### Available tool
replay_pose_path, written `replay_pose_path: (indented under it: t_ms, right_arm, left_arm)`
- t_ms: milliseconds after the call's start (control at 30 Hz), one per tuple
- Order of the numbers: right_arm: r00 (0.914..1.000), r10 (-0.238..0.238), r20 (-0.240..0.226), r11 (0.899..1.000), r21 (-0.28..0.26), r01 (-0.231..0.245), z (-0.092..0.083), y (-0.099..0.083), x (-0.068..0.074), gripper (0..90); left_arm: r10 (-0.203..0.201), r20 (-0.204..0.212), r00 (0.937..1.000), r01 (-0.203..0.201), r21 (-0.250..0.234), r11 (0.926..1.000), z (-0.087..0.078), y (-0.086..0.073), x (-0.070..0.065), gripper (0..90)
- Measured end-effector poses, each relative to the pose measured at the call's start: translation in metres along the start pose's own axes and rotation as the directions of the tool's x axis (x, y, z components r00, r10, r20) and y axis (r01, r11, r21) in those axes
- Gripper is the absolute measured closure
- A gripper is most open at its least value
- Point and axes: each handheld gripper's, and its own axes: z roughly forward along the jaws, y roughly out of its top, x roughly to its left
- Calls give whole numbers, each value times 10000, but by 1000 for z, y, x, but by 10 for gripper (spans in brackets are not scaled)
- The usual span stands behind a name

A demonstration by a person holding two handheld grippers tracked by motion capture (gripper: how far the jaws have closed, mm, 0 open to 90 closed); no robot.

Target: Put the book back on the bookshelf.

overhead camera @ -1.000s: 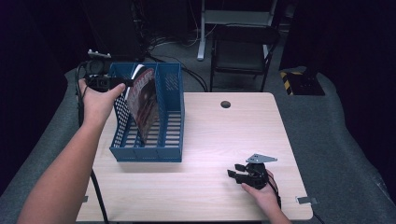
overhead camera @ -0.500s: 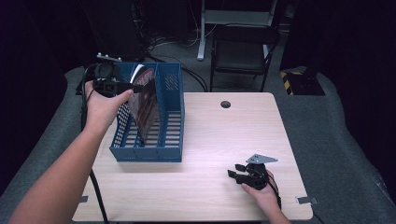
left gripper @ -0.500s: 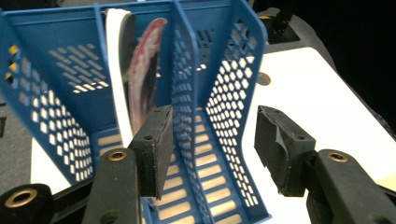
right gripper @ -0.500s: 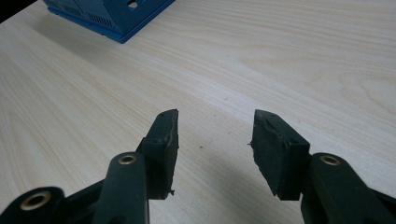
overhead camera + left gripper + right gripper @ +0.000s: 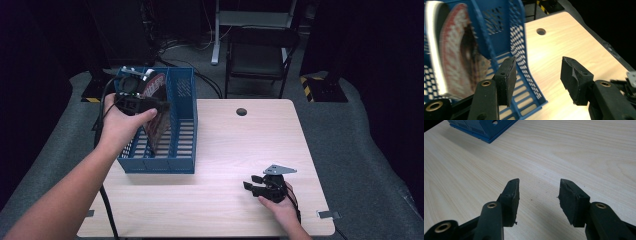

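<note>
Blue slotted plastic file rack (image 5: 172, 150) held a red-patterned book (image 5: 156, 112) upright, long axis vertical; beside it the left hand-held gripper (image 5: 162, 106) hovered released, empty.

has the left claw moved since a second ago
Yes. In the high view the left claw has moved rightward, from beyond the blue file rack's left wall to above its compartments. Its jaws are open and empty.

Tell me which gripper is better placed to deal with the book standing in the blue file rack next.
Left. The left gripper hangs open right above the blue file rack, beside the book. The right gripper rests open on the table, far from the rack.
</note>
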Motion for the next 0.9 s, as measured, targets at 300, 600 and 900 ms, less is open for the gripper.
replay_pose_path:
  t_ms: [300,600,900]
  right_arm:
    - [10000,-34,40,10000,14,34,0,0,0,504]
    - [10000,-76,58,10000,-8,76,0,0,0,504]
    - [10000,-30,-2,10000,-17,30,-1,0,0,503]
  left_arm:
    - [611,645,9960,-617,66,9981,7,-9,-27,462]
    - [1262,1284,9837,-1315,341,9907,19,-23,-54,462]
    - [1553,1851,9704,-1707,700,9828,43,-42,-76,462]
